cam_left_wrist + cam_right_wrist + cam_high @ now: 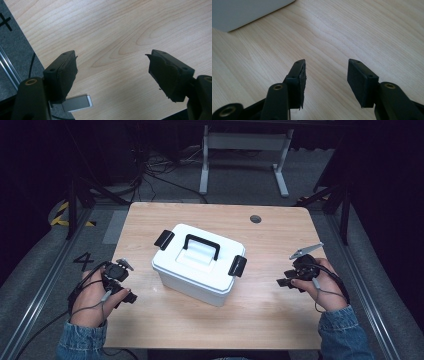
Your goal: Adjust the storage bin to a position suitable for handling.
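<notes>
Evidently nothing is started: the white lidded box [199, 264] sits mid-worktop [280, 310], latches shut, left gripper [131, 296] at eight o'clock, right gripper [283, 281] at three, both jaws open and empty, likely unlatching next.

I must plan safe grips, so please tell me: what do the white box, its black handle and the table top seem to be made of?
White box: likely plastic, smooth matte walls with rounded moulded corners. Black handle: probably plastic too, thin and evenly black. Table top: wood or wood-look laminate, pale with clear grain lines; which one, I cannot tell.
</notes>
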Motion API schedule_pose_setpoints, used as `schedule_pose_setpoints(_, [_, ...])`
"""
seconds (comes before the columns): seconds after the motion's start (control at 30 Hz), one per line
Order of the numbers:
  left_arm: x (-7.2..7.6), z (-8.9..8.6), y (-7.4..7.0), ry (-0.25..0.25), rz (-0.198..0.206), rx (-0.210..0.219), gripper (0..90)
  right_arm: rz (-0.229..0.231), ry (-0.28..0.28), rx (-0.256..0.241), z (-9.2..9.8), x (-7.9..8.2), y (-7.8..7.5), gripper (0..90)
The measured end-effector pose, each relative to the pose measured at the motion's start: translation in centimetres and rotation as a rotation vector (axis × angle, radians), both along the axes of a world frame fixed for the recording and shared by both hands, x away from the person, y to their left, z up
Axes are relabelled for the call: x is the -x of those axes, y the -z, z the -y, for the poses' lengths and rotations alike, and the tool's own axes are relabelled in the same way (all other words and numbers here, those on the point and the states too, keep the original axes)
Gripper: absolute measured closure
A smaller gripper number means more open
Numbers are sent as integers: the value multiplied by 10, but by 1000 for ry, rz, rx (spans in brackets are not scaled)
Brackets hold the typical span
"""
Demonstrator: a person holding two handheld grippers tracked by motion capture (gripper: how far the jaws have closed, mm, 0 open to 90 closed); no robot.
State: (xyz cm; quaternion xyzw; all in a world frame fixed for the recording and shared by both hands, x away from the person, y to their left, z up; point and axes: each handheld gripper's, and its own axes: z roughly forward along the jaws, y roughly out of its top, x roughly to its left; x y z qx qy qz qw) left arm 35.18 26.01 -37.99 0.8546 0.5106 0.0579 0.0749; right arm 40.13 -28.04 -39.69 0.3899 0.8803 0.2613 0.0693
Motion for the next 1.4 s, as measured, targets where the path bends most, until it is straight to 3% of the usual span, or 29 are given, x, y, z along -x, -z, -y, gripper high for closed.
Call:
schedule_pose_setpoints(0.03, [1, -1, -1, -6, 16, 4, 236, -7, 10, -9, -1, 0, 0, 502])
schedule_pose_setpoints(0.27, [2, -3, -2, 10, 29, 25, 230, -7, -3, -12, -6, -1, -3, 489])
schedule_pose_setpoints(0.5, [3, -4, -4, 21, 29, 38, 223, 13, -17, -36, -15, -2, -17, 507])
schedule_pose_setpoints(0.77, [2, -4, -6, 24, 30, 44, 223, 48, -82, -86, -34, 0, -51, 548])
schedule_pose_setpoints(0.97, [1, -6, -5, 23, 37, 50, 219, 63, -148, -82, -55, -5, -77, 547])
schedule_pose_setpoints(1.2, [2, -6, -7, 42, 50, 59, 217, 73, -195, -100, -75, -13, -99, 546])
schedule_pose_setpoints(1.4, [3, -7, -7, 48, 47, 66, 212, 56, -212, -124, -95, -20, -107, 549])
